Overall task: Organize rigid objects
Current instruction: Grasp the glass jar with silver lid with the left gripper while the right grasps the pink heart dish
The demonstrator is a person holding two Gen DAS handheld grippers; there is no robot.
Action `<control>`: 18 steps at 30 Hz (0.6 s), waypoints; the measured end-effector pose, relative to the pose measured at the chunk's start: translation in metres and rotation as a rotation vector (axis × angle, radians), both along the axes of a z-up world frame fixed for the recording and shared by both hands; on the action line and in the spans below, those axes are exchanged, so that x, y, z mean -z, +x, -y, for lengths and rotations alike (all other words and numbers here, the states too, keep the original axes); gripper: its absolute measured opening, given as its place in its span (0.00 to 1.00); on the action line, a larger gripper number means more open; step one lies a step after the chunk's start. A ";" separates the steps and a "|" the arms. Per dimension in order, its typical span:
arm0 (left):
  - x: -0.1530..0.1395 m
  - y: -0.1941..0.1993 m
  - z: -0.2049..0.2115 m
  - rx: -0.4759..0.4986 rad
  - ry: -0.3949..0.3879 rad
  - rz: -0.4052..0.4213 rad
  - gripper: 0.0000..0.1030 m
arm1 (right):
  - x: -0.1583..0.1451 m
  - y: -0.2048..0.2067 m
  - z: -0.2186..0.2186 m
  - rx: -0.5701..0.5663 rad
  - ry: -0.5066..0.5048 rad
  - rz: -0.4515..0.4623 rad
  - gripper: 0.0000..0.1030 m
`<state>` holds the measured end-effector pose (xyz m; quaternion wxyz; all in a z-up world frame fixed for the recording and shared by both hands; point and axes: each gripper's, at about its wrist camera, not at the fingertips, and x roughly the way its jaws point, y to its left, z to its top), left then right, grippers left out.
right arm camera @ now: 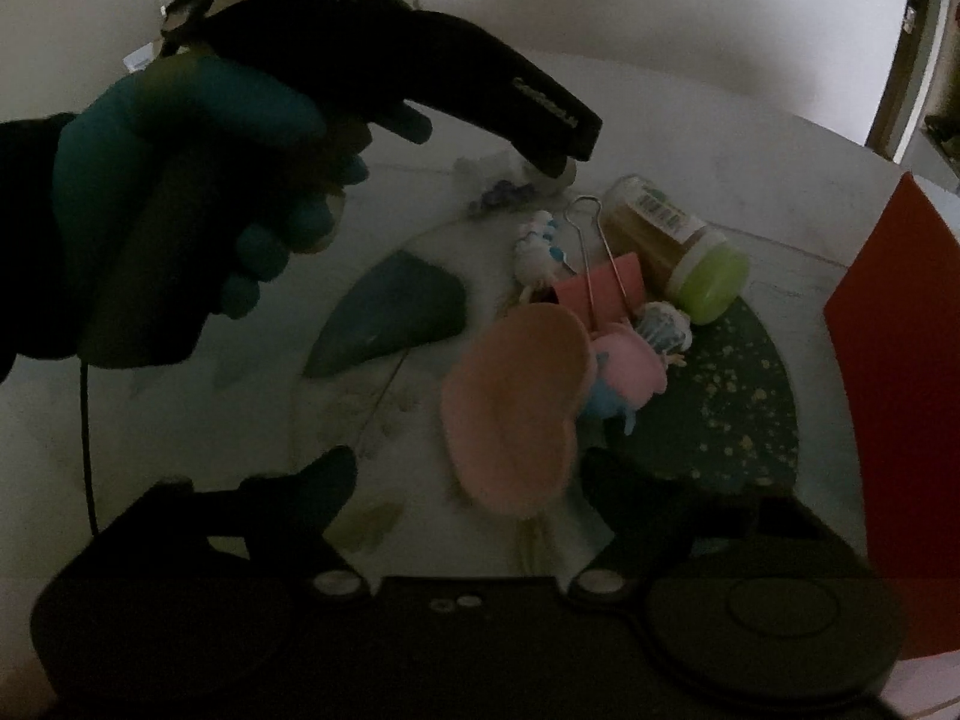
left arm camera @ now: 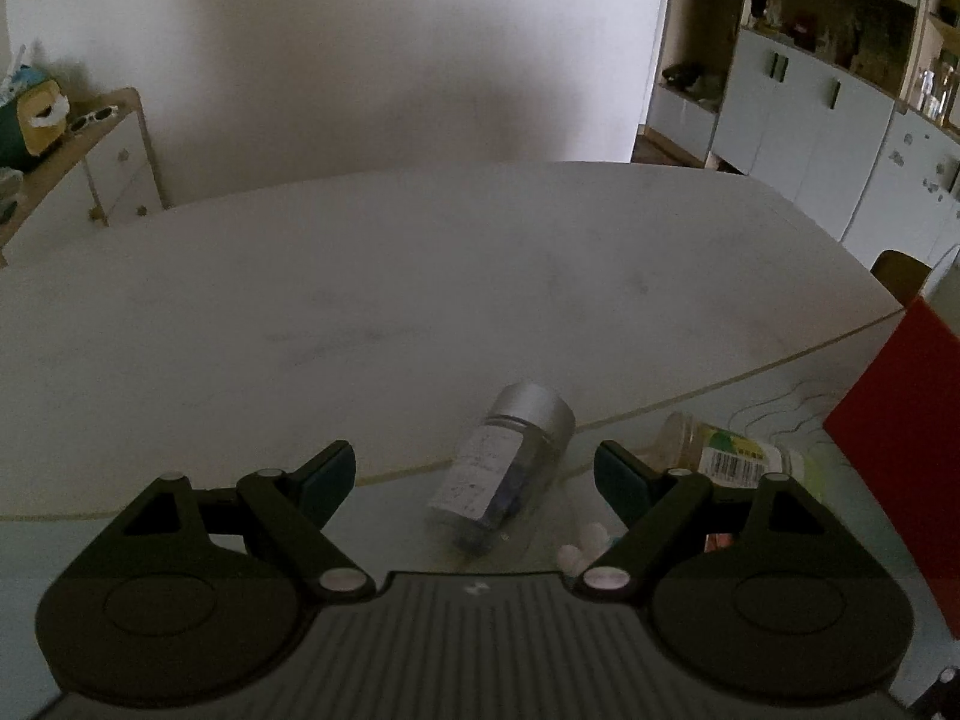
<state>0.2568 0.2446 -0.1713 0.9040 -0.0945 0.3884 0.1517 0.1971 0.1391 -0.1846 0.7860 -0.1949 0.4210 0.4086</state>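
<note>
My left gripper (left arm camera: 474, 474) is open, its fingers on either side of a clear bottle with a silver cap (left arm camera: 510, 456) that lies on the mat, not gripped. A jar with a green lid and barcode label (left arm camera: 738, 456) lies to its right; it also shows in the right wrist view (right arm camera: 678, 246). My right gripper (right arm camera: 468, 474) is open above a pink shell-shaped dish (right arm camera: 516, 402). Beyond it lie a pink binder clip (right arm camera: 600, 282), small dolls (right arm camera: 636, 348) and a teal wedge-shaped piece (right arm camera: 396, 312). The left gripper shows in the right wrist view (right arm camera: 552, 165), held by a gloved hand (right arm camera: 180, 180).
A red box (left arm camera: 900, 438) stands at the right, also in the right wrist view (right arm camera: 900, 360). A dark speckled round mat (right arm camera: 738, 402) lies under the toys. The white oval table (left arm camera: 420, 276) extends far ahead. A cabinet (left arm camera: 84, 168) stands at left, shelves (left arm camera: 828, 78) at right.
</note>
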 end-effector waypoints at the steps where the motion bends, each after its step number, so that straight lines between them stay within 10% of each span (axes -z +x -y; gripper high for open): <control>1: 0.002 0.001 0.000 0.003 0.000 -0.003 0.85 | 0.001 0.001 0.000 0.007 0.003 0.000 0.78; 10: 0.015 0.010 0.001 0.018 -0.005 -0.013 0.83 | 0.010 0.006 -0.006 0.022 0.000 0.015 0.70; 18: 0.017 0.011 0.004 0.039 0.013 -0.030 0.47 | 0.010 0.004 -0.006 0.031 -0.002 0.056 0.54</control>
